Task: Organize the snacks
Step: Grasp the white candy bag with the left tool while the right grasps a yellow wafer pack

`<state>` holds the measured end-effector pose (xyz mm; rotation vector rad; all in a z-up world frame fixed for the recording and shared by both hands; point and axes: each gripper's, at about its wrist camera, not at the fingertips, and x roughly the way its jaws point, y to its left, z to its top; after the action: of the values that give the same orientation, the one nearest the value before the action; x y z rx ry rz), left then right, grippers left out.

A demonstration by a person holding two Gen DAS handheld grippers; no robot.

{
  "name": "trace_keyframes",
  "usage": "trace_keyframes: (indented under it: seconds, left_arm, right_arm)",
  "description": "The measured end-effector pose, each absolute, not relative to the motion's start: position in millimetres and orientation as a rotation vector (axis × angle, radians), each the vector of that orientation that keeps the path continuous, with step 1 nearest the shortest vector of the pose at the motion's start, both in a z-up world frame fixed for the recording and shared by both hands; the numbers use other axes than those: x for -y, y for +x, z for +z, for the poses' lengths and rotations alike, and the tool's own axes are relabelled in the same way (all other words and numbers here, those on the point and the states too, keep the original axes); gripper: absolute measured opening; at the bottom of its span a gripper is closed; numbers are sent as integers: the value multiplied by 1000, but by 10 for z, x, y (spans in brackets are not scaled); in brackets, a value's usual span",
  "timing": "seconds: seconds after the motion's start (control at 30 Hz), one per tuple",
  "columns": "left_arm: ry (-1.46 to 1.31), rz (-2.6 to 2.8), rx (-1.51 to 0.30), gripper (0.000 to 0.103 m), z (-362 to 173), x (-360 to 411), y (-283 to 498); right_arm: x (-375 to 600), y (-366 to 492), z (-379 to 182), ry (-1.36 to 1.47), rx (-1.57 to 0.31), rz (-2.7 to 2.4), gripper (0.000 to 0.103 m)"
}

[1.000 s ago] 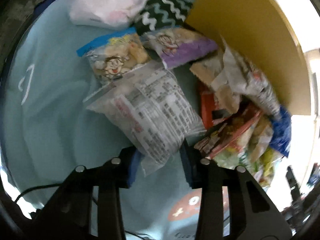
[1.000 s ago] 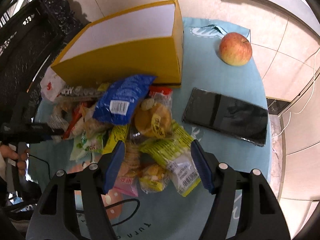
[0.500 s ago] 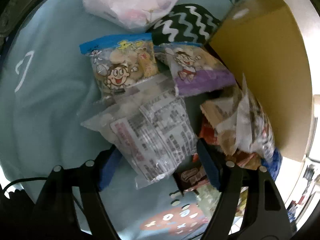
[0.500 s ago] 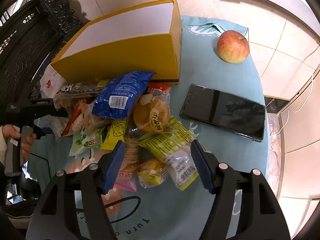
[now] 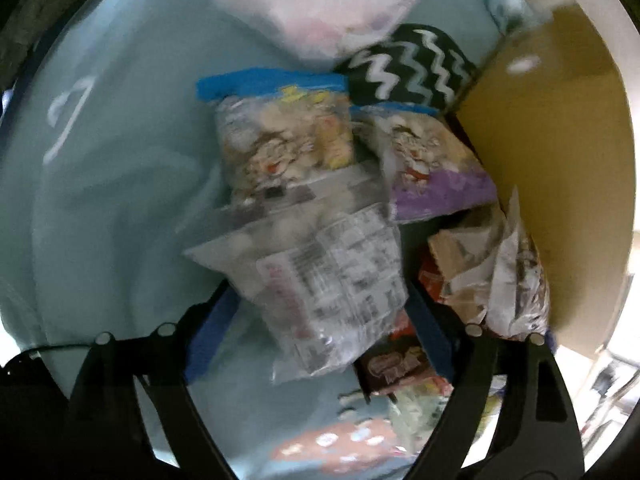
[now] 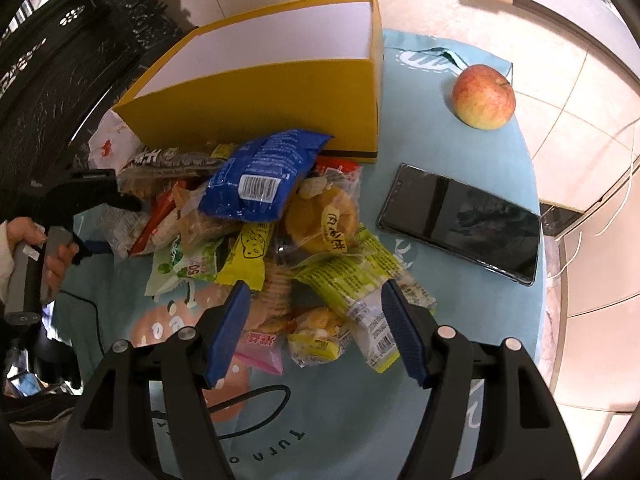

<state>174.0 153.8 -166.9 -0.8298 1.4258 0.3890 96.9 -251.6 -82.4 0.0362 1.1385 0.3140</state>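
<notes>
— What is your left gripper [image 5: 320,320] doing?

— Its jaws are opening over the clear printed packet [image 5: 324,280]. The packet lies between my two blue pads [image 5: 208,332], but they stand wide of it on either side, so I am not pressing it. The view from that hand is blurred, so I can't say whether the right pad brushes the packet's edge.

— Where does that packet lie?

— On the pale blue cloth [image 5: 120,200], at the left end of the snack heap. Just beyond it are a blue-topped cartoon packet [image 5: 280,140] and a purple one [image 5: 432,168], with a black zigzag pouch [image 5: 416,68] and a white bag [image 5: 320,8] farther off. The yellow box [image 5: 560,180] stands to the right of them.

— And your right gripper [image 6: 316,332]?

— Its jaws are apart and hold nothing. It hangs over the near edge of the snack pile [image 6: 256,232]; a green-and-white wrapper [image 6: 360,300] and a stack of crackers [image 6: 276,300] show between the pads, but I can't tell that either pad touches them.

— What else is on the table from that side?

— The blue bag [image 6: 260,176] tops the pile against the yellow box [image 6: 260,96]. A dark phone [image 6: 460,220] lies to the right, and an apple [image 6: 482,96] sits farther away. My left hand [image 6: 48,248] shows at the left edge.
</notes>
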Motion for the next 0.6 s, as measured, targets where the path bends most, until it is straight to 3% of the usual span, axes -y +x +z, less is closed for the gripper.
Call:
trace_keyframes:
  seconds: [0.03,0.1,0.17,0.53,0.6]
  left_arm:
    - [-817,409,-1433,82,-1677,-1531,1738]
    - [-726,413,-1433,52,-1634,-1485,1785]
    - [-616,351,-1437,40,-1599,-1402,1804]
    - [-481,270,-1449,38,-1685,-1456,1376]
    - [-488,276,-1447,38,-1730,-1508,1475]
  right_arm:
    - [2519,965,-820,38,-1137,312,69]
    - [2536,943,-812,37,-1135,308,69]
    - [2555,902,-813,13,-1128,304,69]
    - [2458,946,-1072,-246,-1107,309,68]
    - [2451,1092,-1165,-264,-1141,328,64]
